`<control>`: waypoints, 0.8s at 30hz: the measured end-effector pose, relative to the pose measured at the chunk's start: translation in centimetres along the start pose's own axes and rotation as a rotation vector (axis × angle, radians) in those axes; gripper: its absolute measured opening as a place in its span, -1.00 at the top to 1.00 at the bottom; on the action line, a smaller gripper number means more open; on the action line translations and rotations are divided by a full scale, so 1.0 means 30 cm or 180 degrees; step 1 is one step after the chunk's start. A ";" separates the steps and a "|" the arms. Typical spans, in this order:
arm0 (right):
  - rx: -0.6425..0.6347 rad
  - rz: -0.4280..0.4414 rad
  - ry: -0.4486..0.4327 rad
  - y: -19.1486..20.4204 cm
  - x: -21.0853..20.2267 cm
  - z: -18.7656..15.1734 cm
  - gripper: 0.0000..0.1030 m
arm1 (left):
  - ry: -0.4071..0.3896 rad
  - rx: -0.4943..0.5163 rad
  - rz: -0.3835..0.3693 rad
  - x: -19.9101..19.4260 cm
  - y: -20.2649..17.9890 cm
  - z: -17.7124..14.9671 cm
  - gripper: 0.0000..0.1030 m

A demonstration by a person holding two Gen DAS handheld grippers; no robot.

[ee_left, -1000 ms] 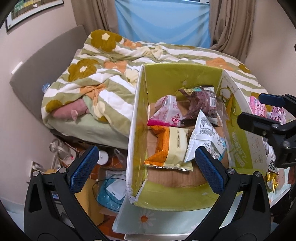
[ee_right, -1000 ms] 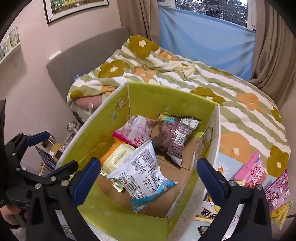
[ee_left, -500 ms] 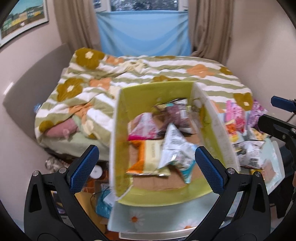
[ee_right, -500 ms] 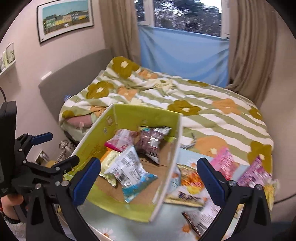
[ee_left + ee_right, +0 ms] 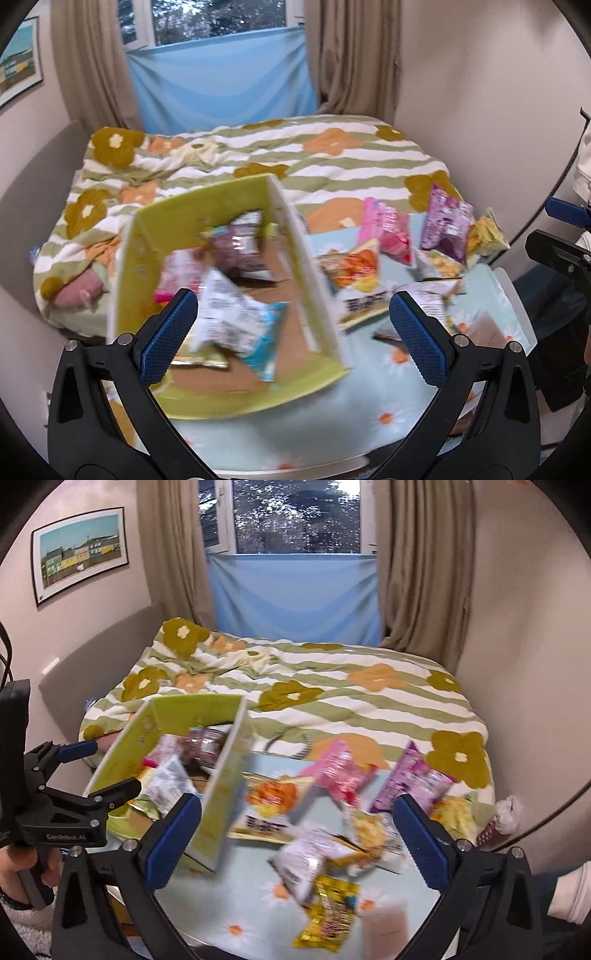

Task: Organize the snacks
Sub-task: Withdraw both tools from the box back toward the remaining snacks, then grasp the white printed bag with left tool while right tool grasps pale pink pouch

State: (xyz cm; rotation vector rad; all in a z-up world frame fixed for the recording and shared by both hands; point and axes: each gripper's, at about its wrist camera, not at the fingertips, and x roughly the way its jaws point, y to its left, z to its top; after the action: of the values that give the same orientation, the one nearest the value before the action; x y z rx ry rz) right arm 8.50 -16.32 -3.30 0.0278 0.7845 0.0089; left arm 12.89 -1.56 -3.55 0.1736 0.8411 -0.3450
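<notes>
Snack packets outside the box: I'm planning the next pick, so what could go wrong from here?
The loose packets overlap in a heap; closing on the pink packet might drag its neighbours along. The yellow packet lies near the table's front edge and could get knocked off. Both views are blurred, so aiming is uncertain.

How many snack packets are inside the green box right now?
4: a pink packet at the left wall, a brown packet at the back, a white-and-blue packet in front, a yellow packet under it. Others may be hidden.
</notes>
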 end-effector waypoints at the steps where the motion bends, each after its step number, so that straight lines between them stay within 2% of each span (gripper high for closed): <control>1: 0.0028 0.0008 0.0044 -0.043 0.005 -0.013 -0.99 | 0.0040 0.0007 -0.0026 0.015 -0.039 0.003 -0.99; 9: 0.0115 0.0072 0.0361 -0.300 0.067 -0.147 -0.99 | 0.0302 0.0092 -0.0197 0.177 -0.328 -0.006 -0.99; 15: 0.0101 0.0136 0.0573 -0.430 0.132 -0.266 -0.99 | 0.0511 0.0203 -0.0110 0.321 -0.489 -0.049 -0.99; 22: 0.0169 0.0256 0.0868 -0.485 0.232 -0.421 -0.99 | 0.0692 0.0230 -0.0028 0.461 -0.547 -0.097 -0.99; 24: 0.0168 0.0230 0.0920 -0.484 0.253 -0.461 -0.99 | 0.0729 0.0268 -0.0007 0.496 -0.554 -0.112 -0.90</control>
State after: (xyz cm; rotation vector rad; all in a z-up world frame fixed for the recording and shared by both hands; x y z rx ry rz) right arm 4.07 -30.39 -18.87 0.1067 1.0723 0.0619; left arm 13.61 -19.48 -17.21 0.2945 1.0535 -0.3674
